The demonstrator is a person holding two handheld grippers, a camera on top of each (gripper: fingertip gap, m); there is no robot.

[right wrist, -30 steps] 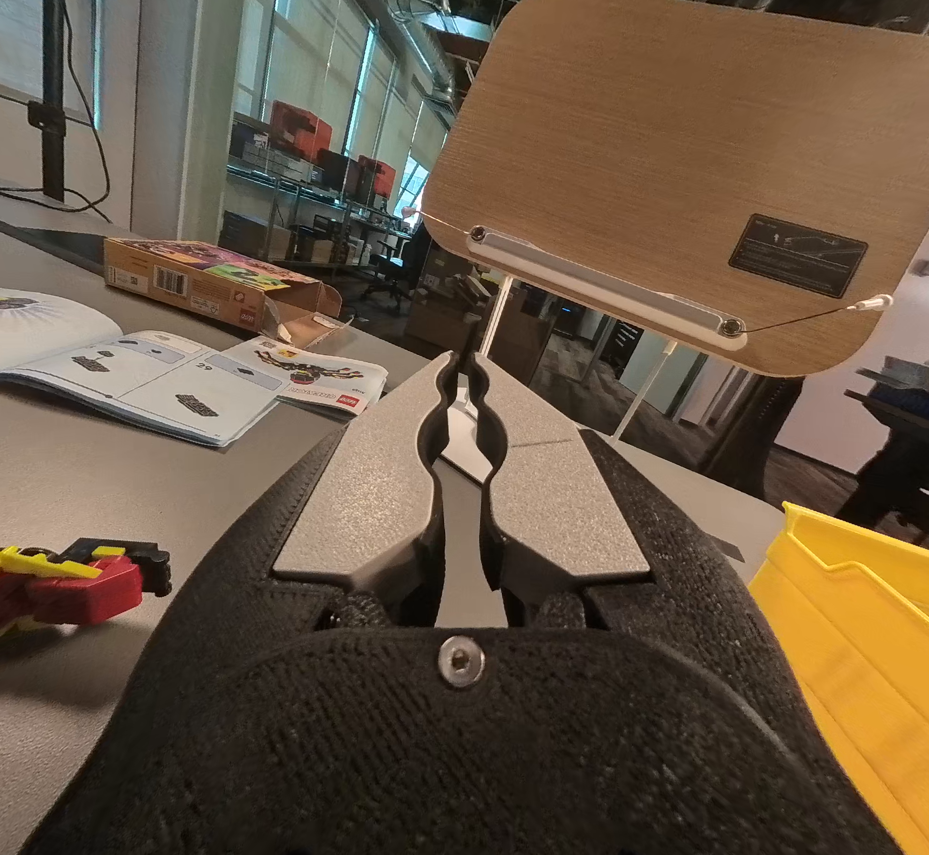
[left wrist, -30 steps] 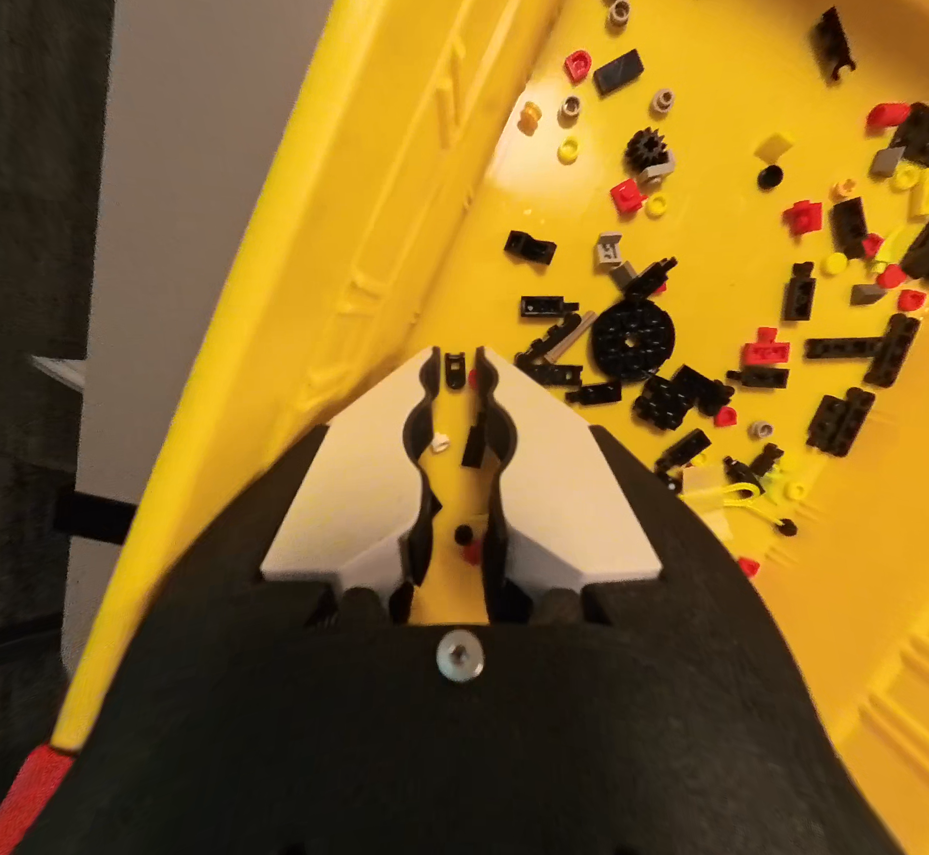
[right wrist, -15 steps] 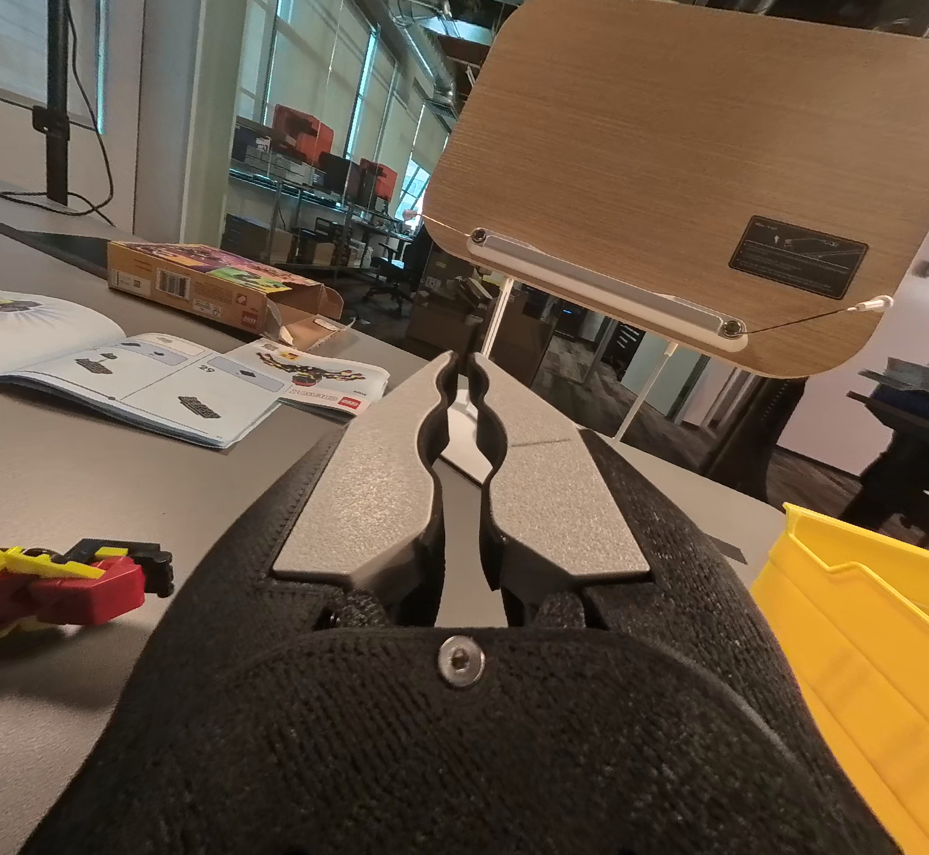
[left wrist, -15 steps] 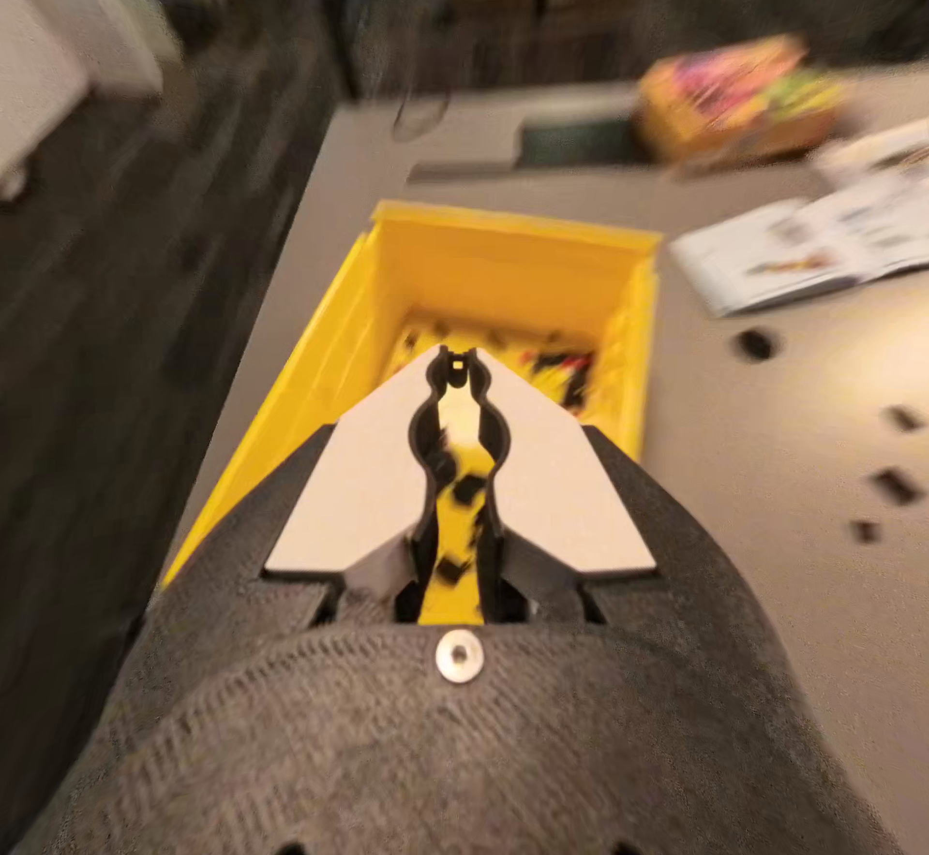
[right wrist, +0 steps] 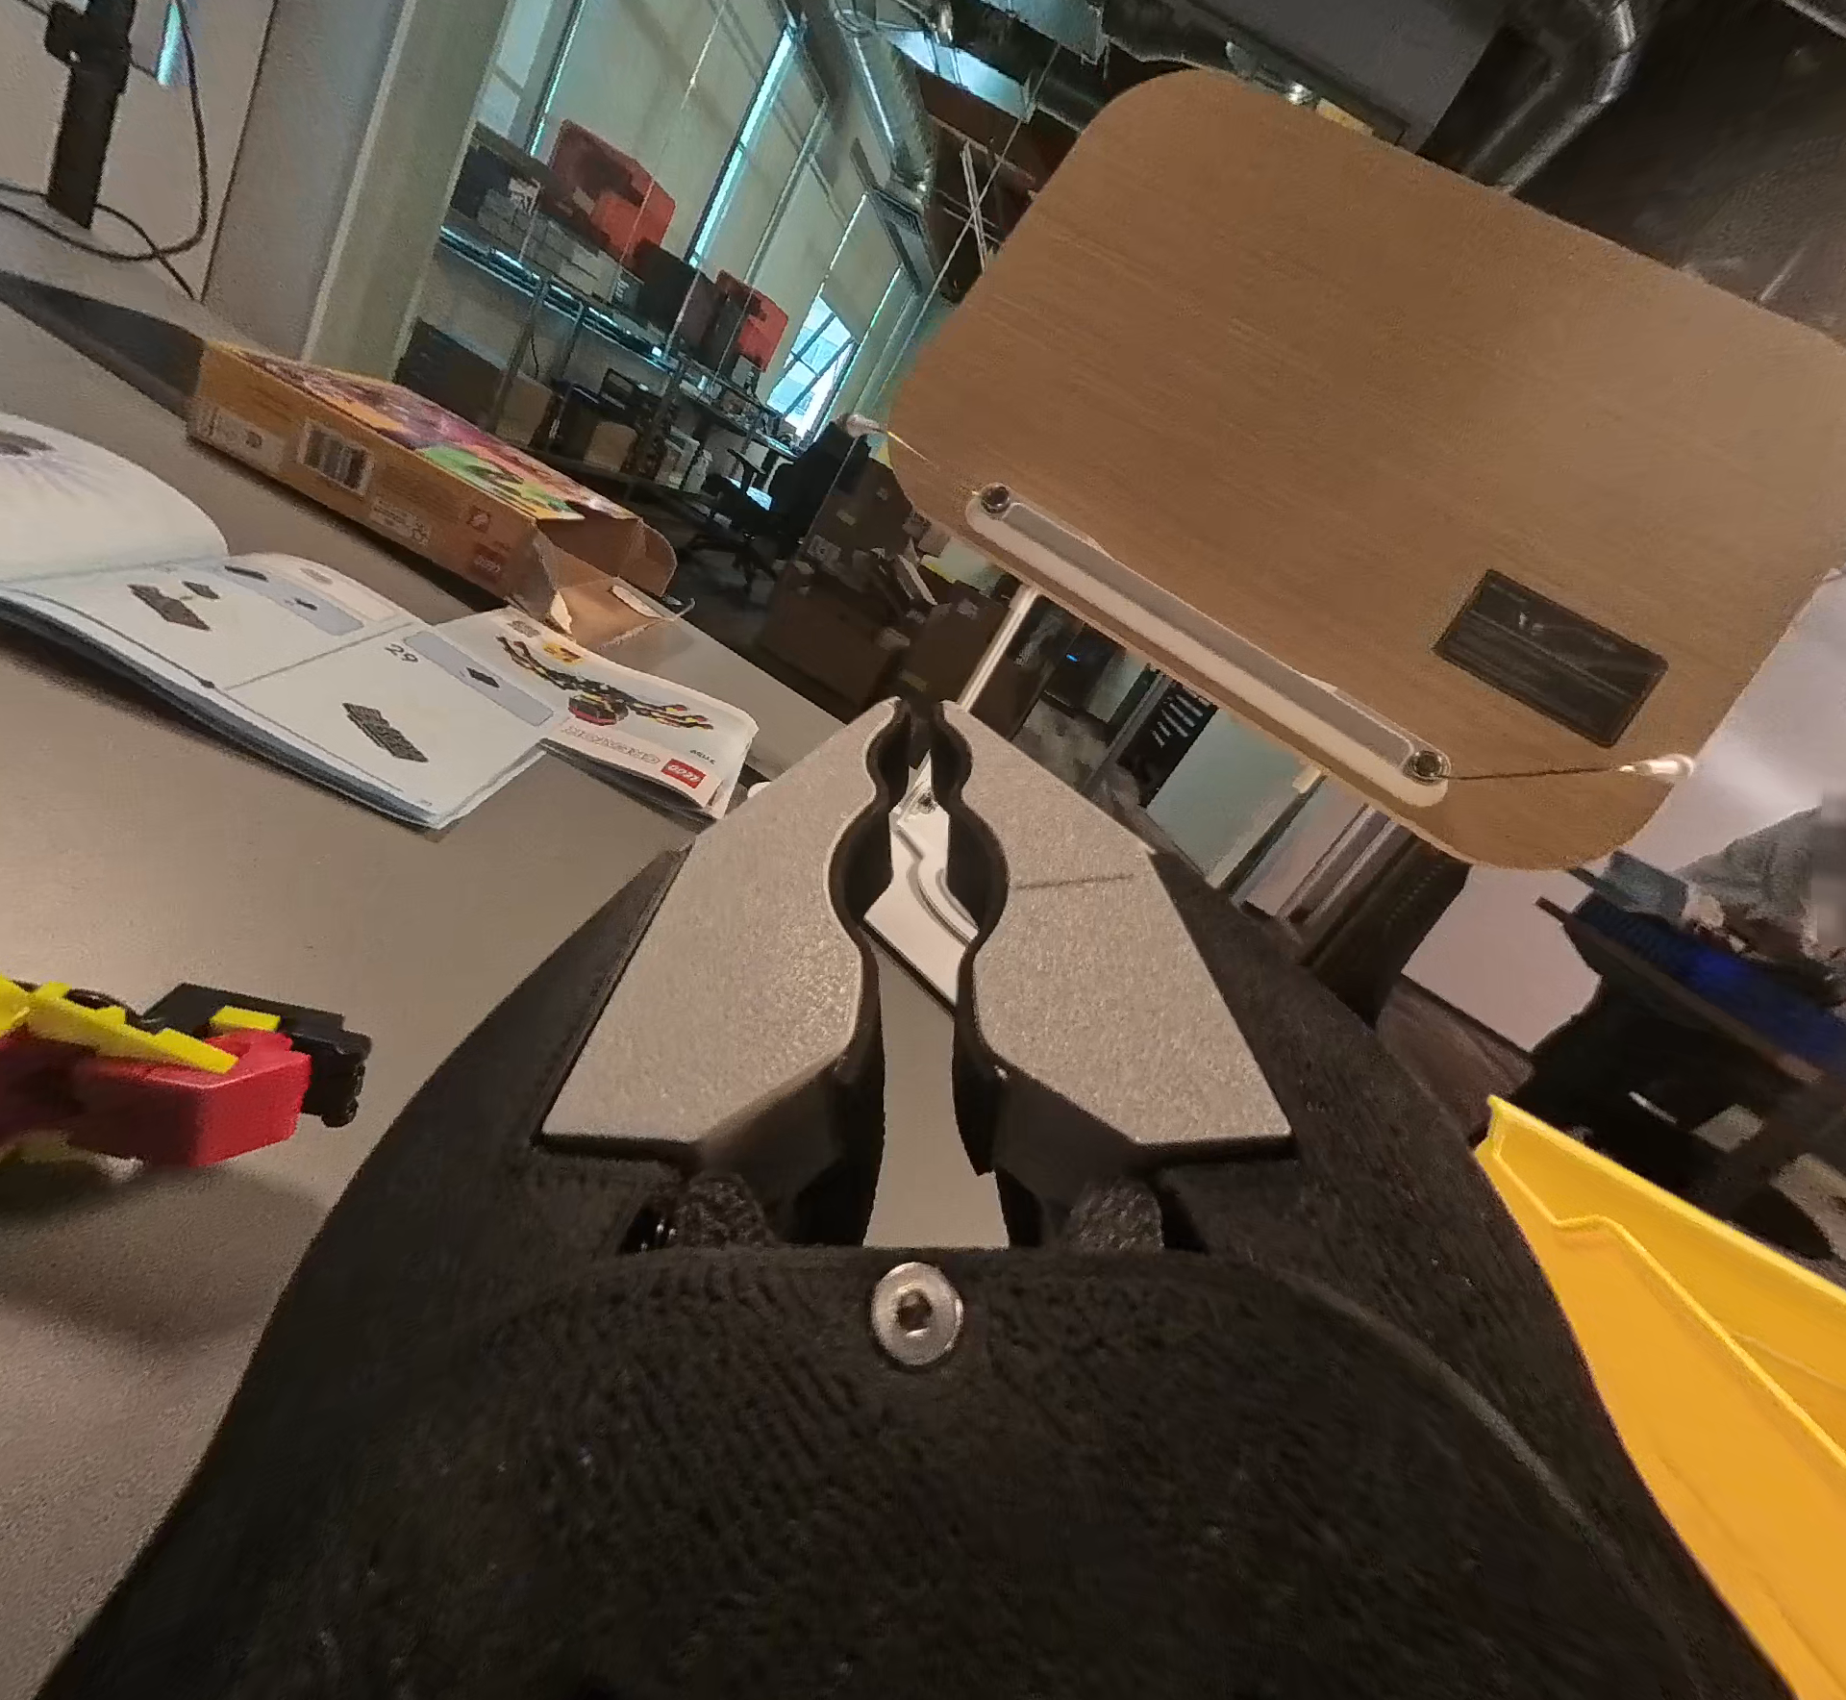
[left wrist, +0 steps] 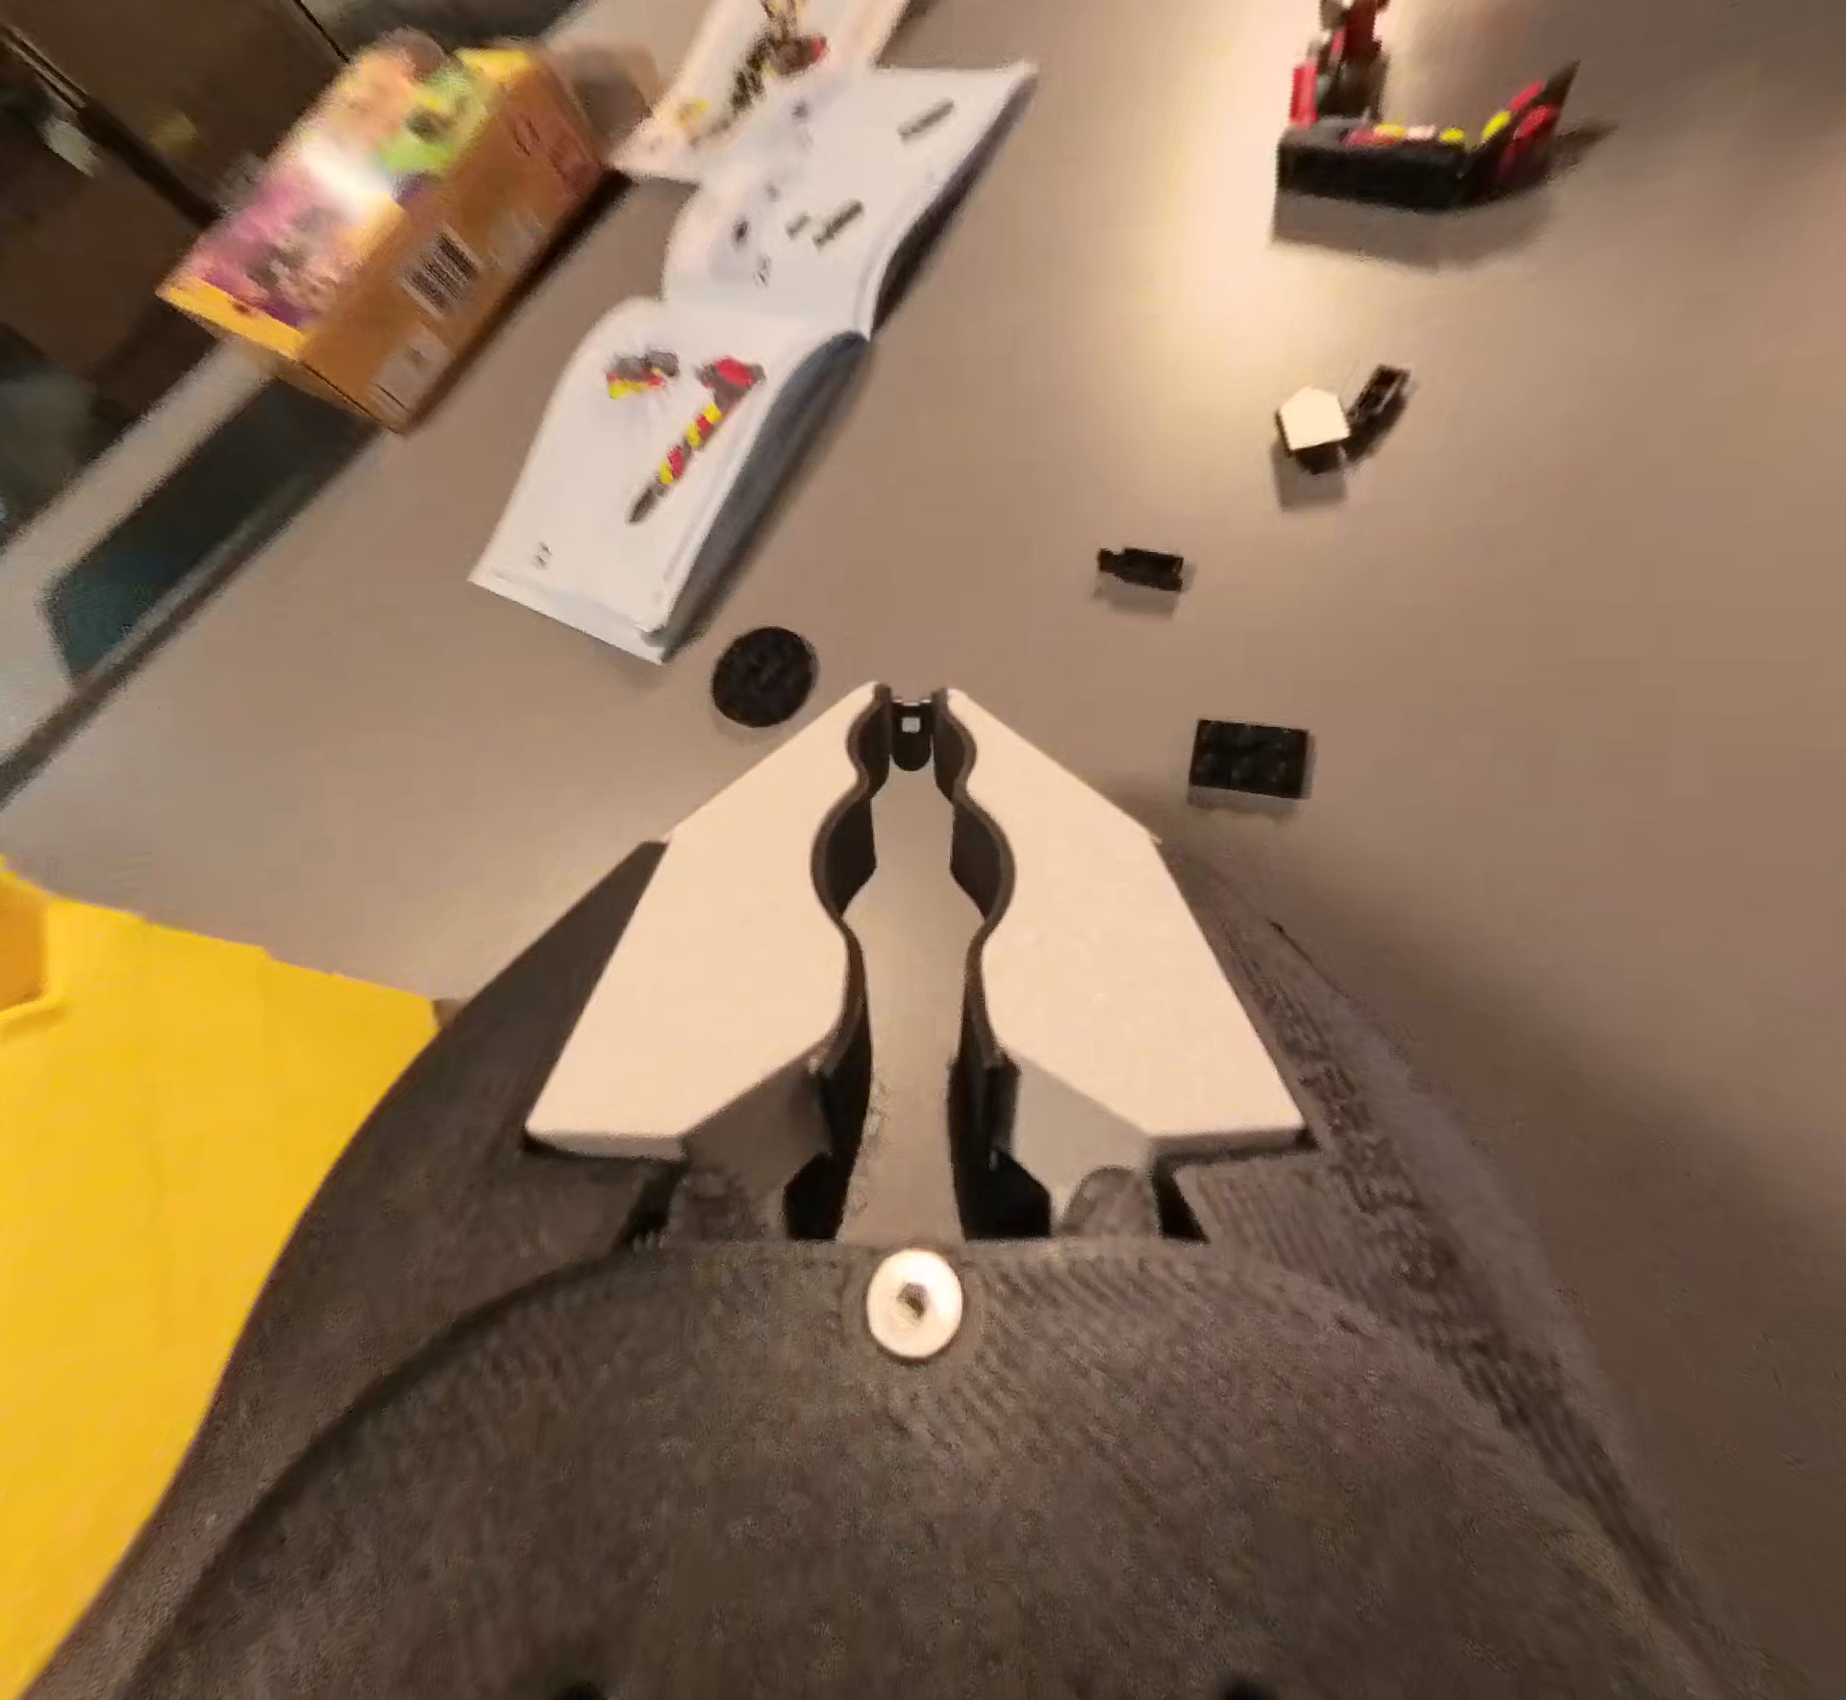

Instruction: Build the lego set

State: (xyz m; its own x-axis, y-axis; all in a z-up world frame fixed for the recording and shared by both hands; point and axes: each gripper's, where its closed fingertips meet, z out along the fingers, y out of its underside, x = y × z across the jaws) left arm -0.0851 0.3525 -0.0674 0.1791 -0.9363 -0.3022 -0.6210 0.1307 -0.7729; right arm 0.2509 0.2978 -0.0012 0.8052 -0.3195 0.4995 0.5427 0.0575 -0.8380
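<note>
Black and small, a lego piece (left wrist: 911, 733) sits pinched between the tips of my left gripper (left wrist: 911, 711), which I hold above the grey table (left wrist: 1498, 853), tilted down and forward. The yellow bin (left wrist: 150, 1202) is low on my left, just beside the gripper body. Just past my tips lie a round black plate (left wrist: 764, 679) on the left and a black rectangular plate (left wrist: 1251, 758) on the right, both flat on the table and apart from each other. Farther on are a small black clip piece (left wrist: 1140, 566), then a white-faced piece touching a black one (left wrist: 1339, 420). Beyond those, the open instruction booklet (left wrist: 739, 353) lies left, the cardboard set box (left wrist: 400, 203) behind it, and the partly built red, black and yellow model (left wrist: 1398, 124) stands far right.

My right gripper (right wrist: 917, 723) rests low and nearly level over the table, its jaws drawn almost together on nothing. A red and yellow built section (right wrist: 170, 1078) lies at its left, the bin's wall (right wrist: 1698, 1352) at its right, and a wooden board on a stand (right wrist: 1398, 453) rises ahead.
</note>
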